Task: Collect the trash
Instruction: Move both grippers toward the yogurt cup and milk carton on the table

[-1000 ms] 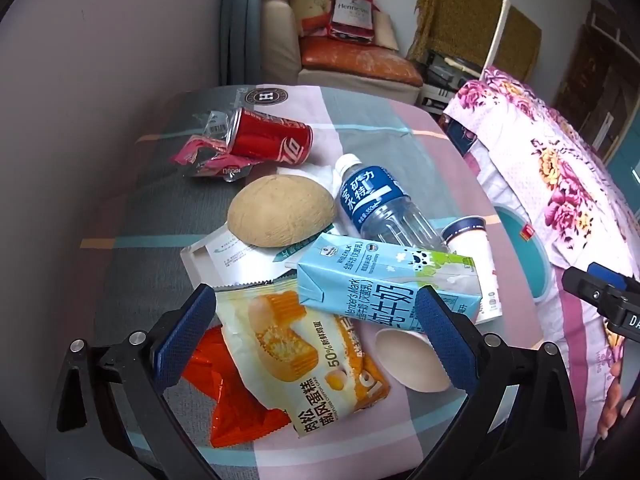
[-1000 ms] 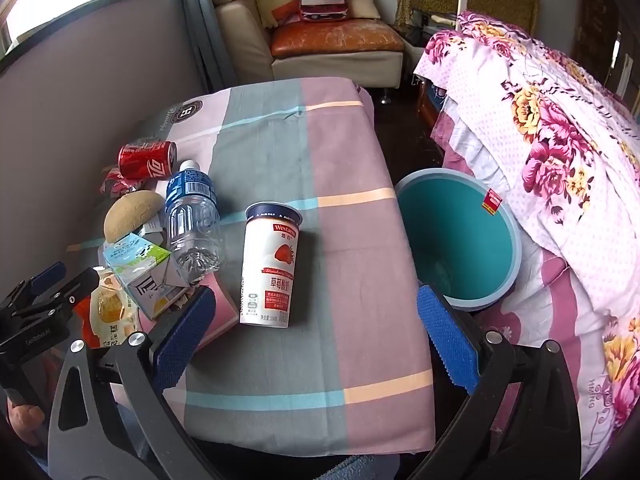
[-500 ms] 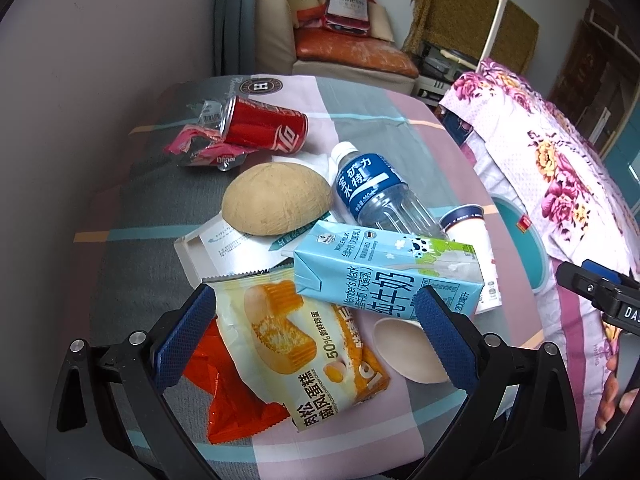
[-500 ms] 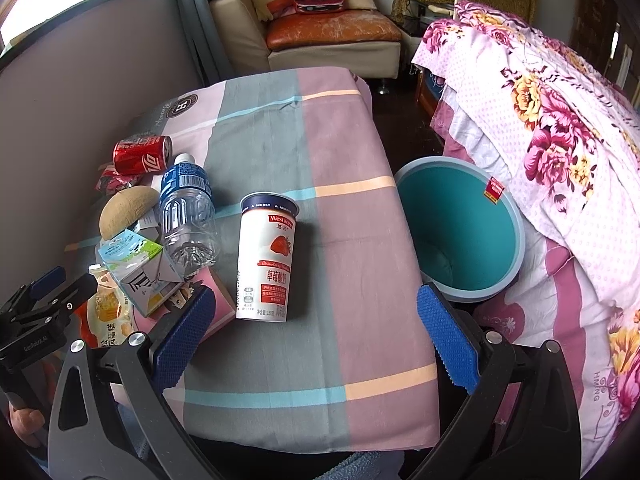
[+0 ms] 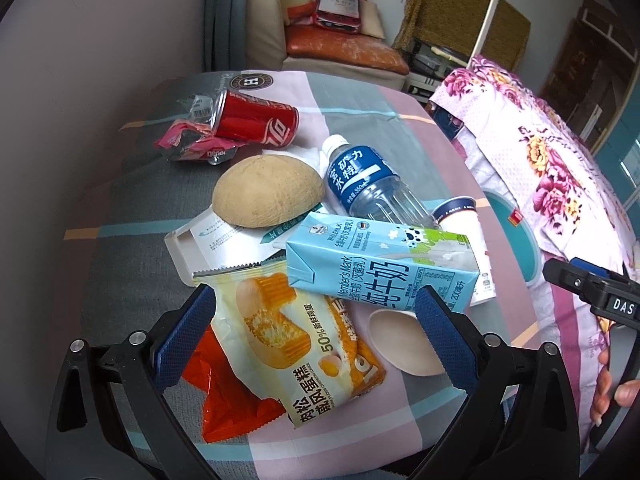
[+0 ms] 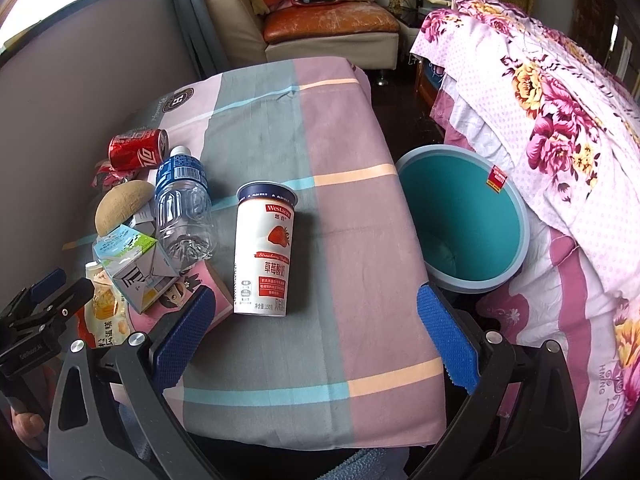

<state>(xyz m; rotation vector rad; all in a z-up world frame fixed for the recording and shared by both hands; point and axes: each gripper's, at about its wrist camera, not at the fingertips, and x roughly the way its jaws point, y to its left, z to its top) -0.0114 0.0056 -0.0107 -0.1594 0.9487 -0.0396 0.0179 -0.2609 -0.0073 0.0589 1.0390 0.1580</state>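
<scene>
Trash lies on a cloth-covered table [image 6: 312, 128]: a light-blue milk carton [image 5: 380, 268], a yellow cake wrapper [image 5: 296, 336], an orange wrapper [image 5: 224, 400], a water bottle [image 5: 372, 184], a red cola can [image 5: 256, 124], a brown coconut shell [image 5: 268, 190] and a strawberry yogurt cup [image 6: 264, 252]. My left gripper [image 5: 316, 336] is open, just above the cake wrapper and carton. My right gripper [image 6: 316, 340] is open and empty, hovering near the yogurt cup. A teal trash bin [image 6: 460, 216] stands on the floor right of the table.
A crumpled pink wrapper [image 5: 192, 146] lies by the can, white paper packaging [image 5: 212, 240] under the shell, a pale shell half [image 5: 400, 340] near the carton. A floral-covered bed [image 6: 560, 140] is on the right, a sofa [image 6: 320, 28] behind, a grey wall on the left.
Both grippers have moved forward a little toward the trash; the objects look slightly closer. Both stay open and nothing has been picked up.
</scene>
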